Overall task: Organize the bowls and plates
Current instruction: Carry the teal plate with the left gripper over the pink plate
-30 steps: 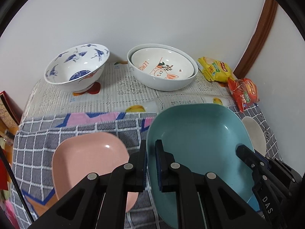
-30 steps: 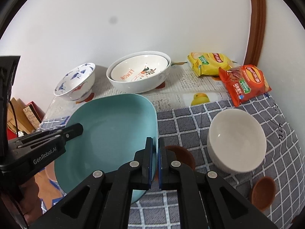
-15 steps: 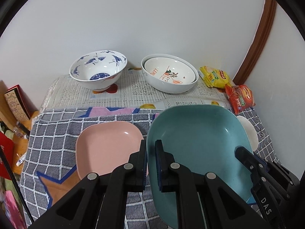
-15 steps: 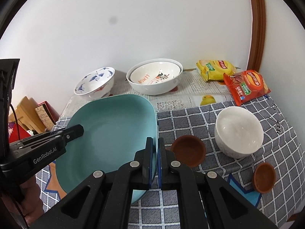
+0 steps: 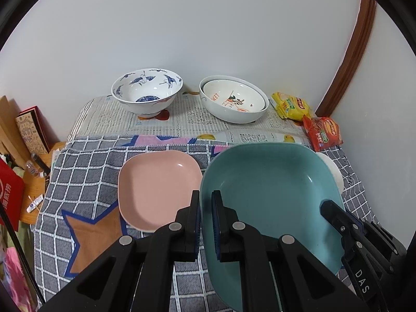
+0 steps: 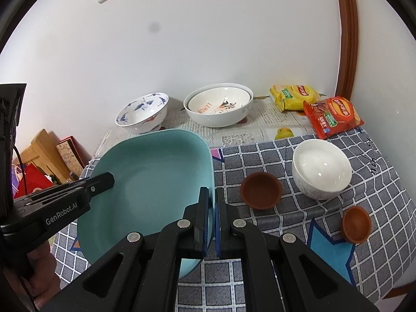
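My black grippers (image 5: 205,208) (image 6: 212,205) pinch a teal plate (image 5: 267,197). A pink plate (image 5: 156,187) lies on grey cloth (image 5: 85,171) checked white with blue-edged stars. One bowl (image 5: 147,95) is white with blue birds; two small cups (image 6: 261,191) are brown; snack bags are yellow (image 6: 293,97) and red (image 6: 332,117).

Both views bright, evenly lit, light probably overhead. Soft shadows under bowls. Small glare spots on white bowl (image 6: 322,171) and teal plate (image 5: 270,195). Strong fisheye bending, black vignette at corners. Focus sharp throughout.
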`<state>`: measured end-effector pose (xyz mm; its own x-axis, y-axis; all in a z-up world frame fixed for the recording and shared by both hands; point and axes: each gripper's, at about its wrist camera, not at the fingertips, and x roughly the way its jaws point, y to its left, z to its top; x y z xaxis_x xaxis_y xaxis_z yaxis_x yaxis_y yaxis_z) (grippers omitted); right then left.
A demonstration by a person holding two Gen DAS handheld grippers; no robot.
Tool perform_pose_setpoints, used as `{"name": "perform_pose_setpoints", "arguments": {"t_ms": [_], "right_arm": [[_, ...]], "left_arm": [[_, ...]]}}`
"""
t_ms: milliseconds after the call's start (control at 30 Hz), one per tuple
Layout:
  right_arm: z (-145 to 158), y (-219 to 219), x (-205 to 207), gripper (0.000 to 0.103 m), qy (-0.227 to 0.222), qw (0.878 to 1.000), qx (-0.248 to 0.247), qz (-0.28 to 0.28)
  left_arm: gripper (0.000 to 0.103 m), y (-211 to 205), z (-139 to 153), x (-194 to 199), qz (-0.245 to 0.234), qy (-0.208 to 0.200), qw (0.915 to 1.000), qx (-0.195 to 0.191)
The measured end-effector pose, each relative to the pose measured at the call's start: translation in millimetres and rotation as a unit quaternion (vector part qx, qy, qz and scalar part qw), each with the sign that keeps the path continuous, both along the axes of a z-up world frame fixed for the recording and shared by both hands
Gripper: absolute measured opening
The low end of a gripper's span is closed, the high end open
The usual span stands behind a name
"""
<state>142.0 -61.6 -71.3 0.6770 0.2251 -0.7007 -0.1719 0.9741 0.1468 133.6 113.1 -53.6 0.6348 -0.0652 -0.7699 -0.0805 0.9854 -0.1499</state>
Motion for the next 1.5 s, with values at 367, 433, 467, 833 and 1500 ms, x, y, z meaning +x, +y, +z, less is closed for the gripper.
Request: {"name": "perform_pose_setpoints", "arguments": {"t_ms": [367, 433, 467, 833, 1500], "right_arm": [[8, 0, -25, 0.004, -0.006, 1.000, 0.011, 0.010], [9, 0, -30, 0.004, -0.007, 1.000, 0.013, 0.012], [10, 0, -31, 0.004, -0.008, 1.000, 0.014, 0.013], [14, 2, -44, 0.004, -0.016, 1.000, 0.016, 0.022], [11, 3, -46, 0.004, -0.014, 0.999, 0.021, 0.025]], "left_arm": [[0.008, 1, 6, -32, 0.012, -0.005, 0.9999, 0.003], [0.008, 1, 6, -36, 0.015, -0.005, 0.9999, 0.003], [0.008, 2, 6, -38, 0.016, -0.005, 0.9999, 0.003], [0.008, 4, 10, -52, 0.025, -0.006, 0.9997, 0.001], [0.008, 7, 5, -53, 0.026, -0.002, 0.9997, 0.000]]}}
